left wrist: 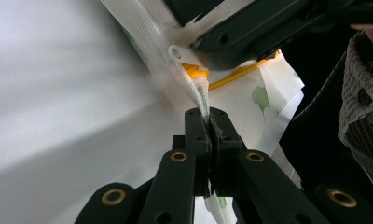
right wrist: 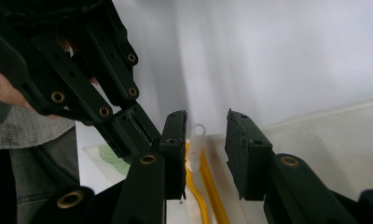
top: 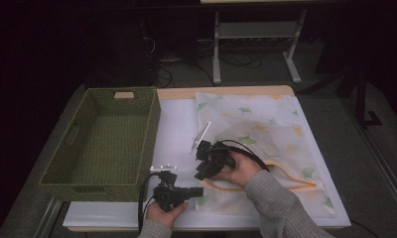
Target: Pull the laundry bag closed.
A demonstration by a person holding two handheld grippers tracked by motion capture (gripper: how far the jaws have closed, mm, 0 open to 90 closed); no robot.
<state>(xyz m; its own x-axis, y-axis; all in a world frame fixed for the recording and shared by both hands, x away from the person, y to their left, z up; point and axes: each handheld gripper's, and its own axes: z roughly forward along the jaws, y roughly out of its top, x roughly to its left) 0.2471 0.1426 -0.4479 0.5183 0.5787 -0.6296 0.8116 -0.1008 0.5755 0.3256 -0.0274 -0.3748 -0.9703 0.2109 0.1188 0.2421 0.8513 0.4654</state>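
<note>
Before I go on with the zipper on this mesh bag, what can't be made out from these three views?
- High view: the zipper pull, hidden under the right gripper.
- Left gripper view: the bag fabric inside the shut left gripper, covered by its pads; the right gripper body blocks the bag's upper part.
- Right gripper view: the yellow zipper runs off the bottom edge; the white pull is small.

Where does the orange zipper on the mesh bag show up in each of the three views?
High view: the zipper curves along the bag's near edge, right of centre.
Left gripper view: upper middle, under the right tool's body.
Right gripper view: bottom centre, between the open jaws.
Shared landmark: the white zipper pull.
</note>
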